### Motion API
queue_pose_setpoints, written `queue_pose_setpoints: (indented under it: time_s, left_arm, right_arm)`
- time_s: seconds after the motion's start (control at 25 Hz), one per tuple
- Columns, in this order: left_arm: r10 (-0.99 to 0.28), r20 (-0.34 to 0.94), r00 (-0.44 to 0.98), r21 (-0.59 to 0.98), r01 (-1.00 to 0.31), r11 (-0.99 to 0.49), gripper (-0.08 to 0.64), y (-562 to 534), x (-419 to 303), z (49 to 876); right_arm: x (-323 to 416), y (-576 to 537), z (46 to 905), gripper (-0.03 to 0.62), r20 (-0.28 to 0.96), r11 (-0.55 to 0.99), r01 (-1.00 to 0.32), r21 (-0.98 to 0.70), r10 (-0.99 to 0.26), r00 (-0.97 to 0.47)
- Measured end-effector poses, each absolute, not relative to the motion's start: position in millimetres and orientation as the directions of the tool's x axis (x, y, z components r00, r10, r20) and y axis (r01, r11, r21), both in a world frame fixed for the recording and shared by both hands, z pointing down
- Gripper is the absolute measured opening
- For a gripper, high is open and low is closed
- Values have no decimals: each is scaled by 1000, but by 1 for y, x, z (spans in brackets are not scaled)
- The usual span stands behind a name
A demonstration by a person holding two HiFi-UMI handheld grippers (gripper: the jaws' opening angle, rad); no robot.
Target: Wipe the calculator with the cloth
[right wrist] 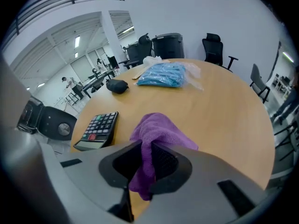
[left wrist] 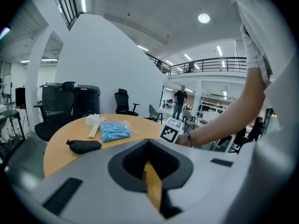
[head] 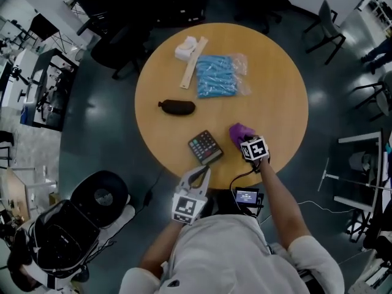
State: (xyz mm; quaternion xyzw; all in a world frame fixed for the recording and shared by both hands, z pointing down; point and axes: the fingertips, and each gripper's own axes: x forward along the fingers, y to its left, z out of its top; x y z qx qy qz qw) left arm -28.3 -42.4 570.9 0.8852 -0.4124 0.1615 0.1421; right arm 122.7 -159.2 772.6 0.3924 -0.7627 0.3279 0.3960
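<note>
The dark calculator lies face up near the front edge of the round wooden table; in the right gripper view the calculator sits left of the jaws. My right gripper is shut on a purple cloth, just right of the calculator and low over the table. A fold of the cloth runs up between the jaws and bunches in front of them. My left gripper is held off the table's front edge, below the calculator. Its jaws are shut with nothing between them.
A black pouch lies left of centre on the table. At the far side lie a clear bag of blue items, a wooden strip and a white object. Office chairs ring the table; a black round machine stands at my left.
</note>
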Motion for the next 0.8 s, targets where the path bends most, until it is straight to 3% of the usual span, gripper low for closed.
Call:
queue_pose_setpoints:
  time_s: [0.6,0.8]
  left_arm:
    - [-670,421,611,171,-779,-603,8,-37,-43,571]
    - [-671,409,618,179,-775,-606,8,-36,-46,566]
  right_arm:
    - [106,-144,803,62,900,490,-855,-169,-277,-337]
    - [109,-141,791,104,902,464,-874,-144,-302,-309]
